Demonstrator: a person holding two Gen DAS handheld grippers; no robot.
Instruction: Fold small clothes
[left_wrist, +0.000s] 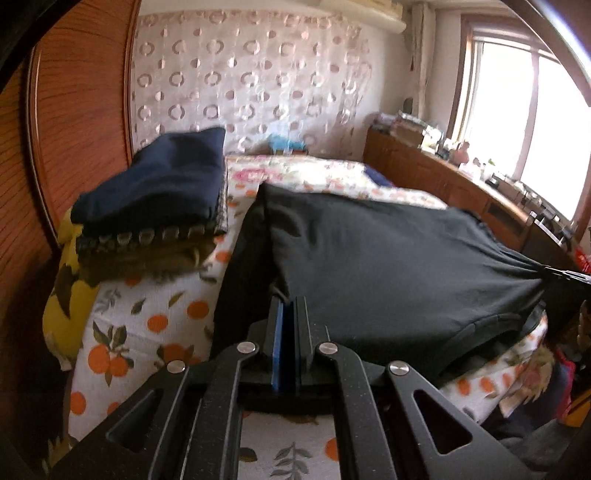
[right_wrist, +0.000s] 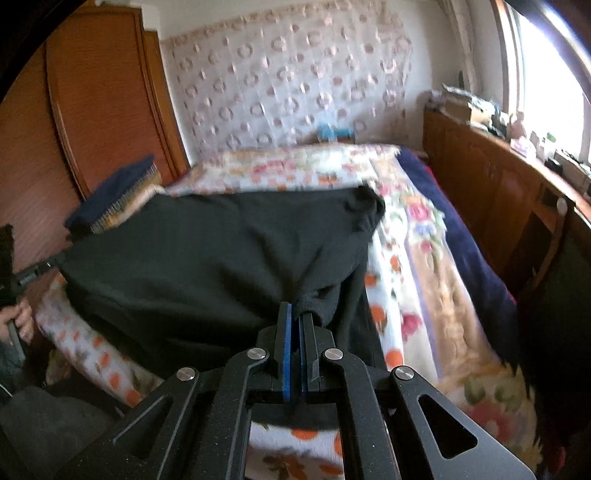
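Holding the black garment (left_wrist: 388, 266) stretched between both grippers, I see it spread across the orange-print bed (left_wrist: 147, 325). My left gripper (left_wrist: 290, 314) is clenched on one near corner, my right gripper (right_wrist: 295, 317) on the other. Its long axis runs from three to nine o'clock, with the free far edge at twelve. Neither hand is nearer. The folded stack (left_wrist: 155, 206) waits at ten o'clock.

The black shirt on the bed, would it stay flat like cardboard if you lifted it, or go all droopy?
Probably droopy. The black shirt already sags and bunches into wrinkles where the right hand-held gripper pinches its edge. It likely weighs little, since the right one and the left hand-held gripper each hold it by a small pinch. It shouldn't roll, just slump.
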